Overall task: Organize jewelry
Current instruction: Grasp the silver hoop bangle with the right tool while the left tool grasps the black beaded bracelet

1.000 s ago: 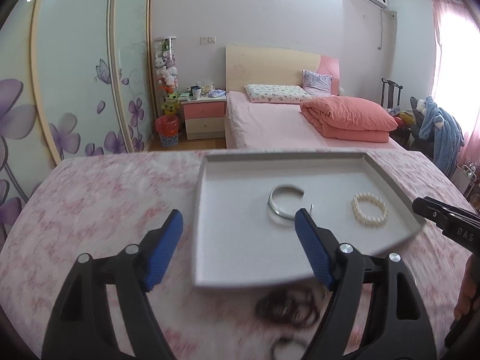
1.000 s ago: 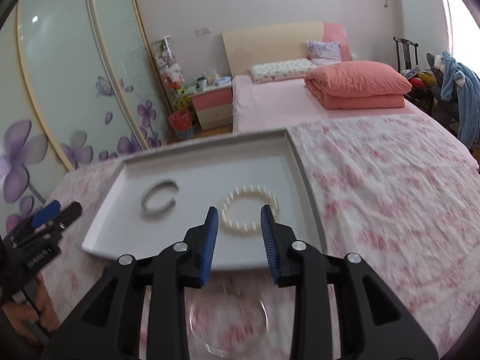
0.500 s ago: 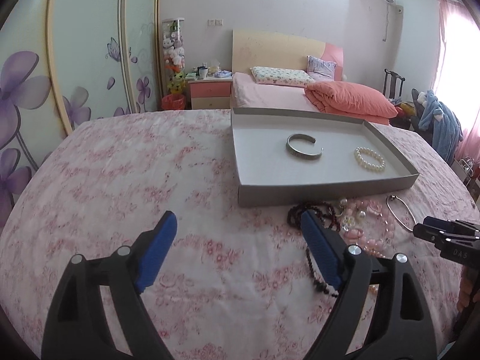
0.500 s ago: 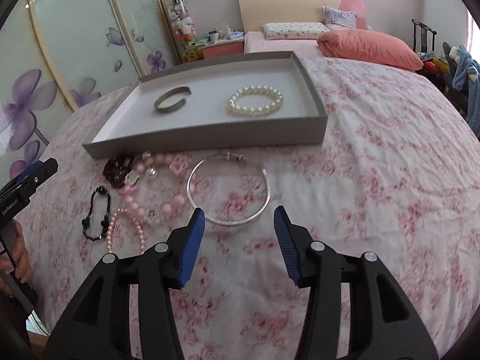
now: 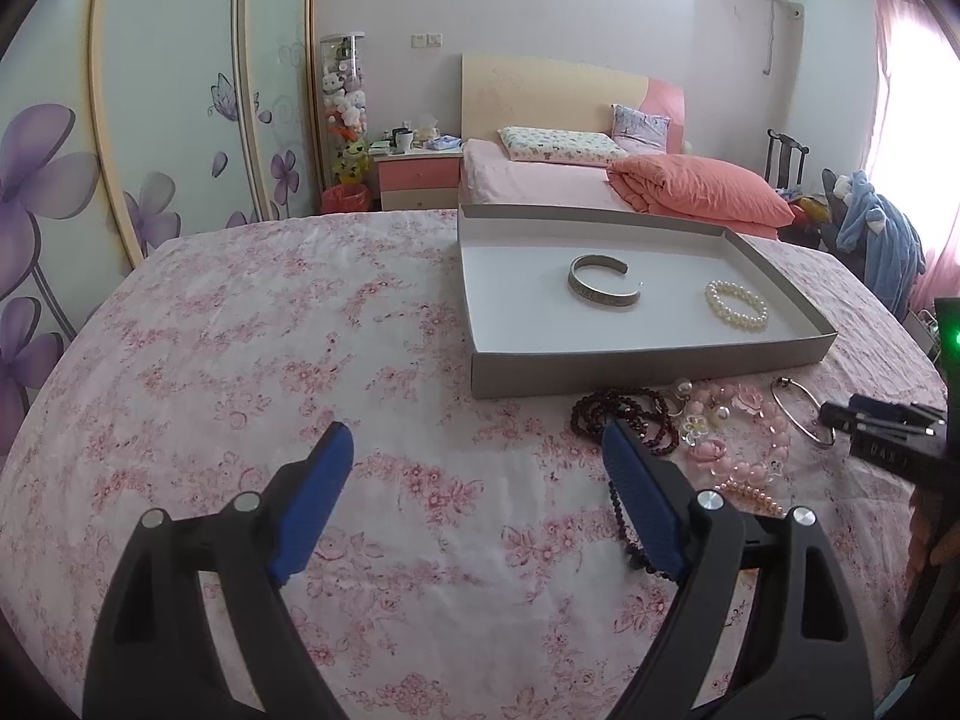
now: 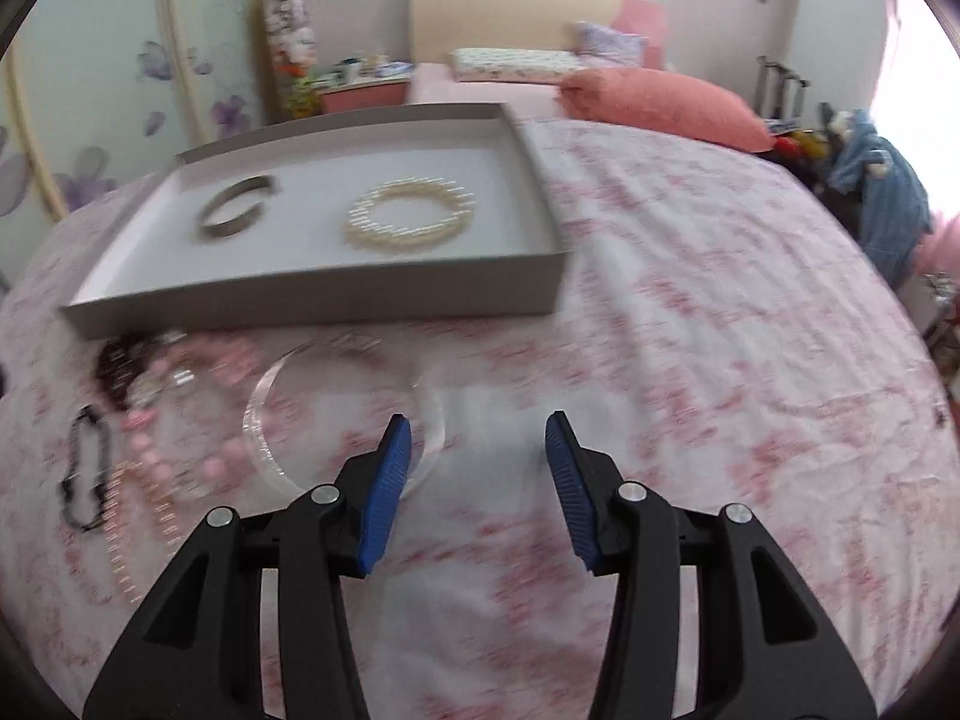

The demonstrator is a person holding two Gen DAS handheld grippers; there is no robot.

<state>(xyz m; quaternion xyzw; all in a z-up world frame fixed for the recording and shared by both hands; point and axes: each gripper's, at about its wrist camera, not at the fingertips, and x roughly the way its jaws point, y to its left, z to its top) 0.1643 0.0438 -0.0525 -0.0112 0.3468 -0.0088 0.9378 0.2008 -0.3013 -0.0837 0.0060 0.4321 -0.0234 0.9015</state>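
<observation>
Both grippers hang over a bed spread with pink floral cloth [image 5: 270, 360], and both stand wide apart at the jaws with nothing between them. The left gripper [image 5: 477, 468] has bare cloth between its blue pads; ahead of it and to its right sits the shallow grey tray [image 5: 648, 363], holding a silver cuff bracelet [image 5: 603, 282] and, further right, a pearl bracelet [image 5: 737, 305] — the two lie apart on the tray floor. Just past the left gripper's right finger, in front of the tray's near wall, lies the loose heap: a dark red bead strand [image 5: 624, 414] nearest the fingertip, pink bead jewelry [image 5: 744, 426] beside it, and a thin silver bangle [image 5: 801, 411] at the far right, close to the tip of the right gripper [image 5: 882, 420] as it shows at that edge. A dark bead chain [image 5: 624, 516] runs partly behind the left gripper's right finger. In the right wrist view, which is motion-blurred, the right gripper [image 6: 477, 450] is likewise spread open above the cloth; the silver bangle [image 6: 342, 414] lies just off its left fingertip, whether touching cannot be told — and the tray [image 6: 318, 297] sits directly ahead beyond it. Further to its left lie the pink beads [image 6: 180, 420], a black bead bracelet [image 6: 87, 468] and a pale pearl strand [image 6: 129, 534].
</observation>
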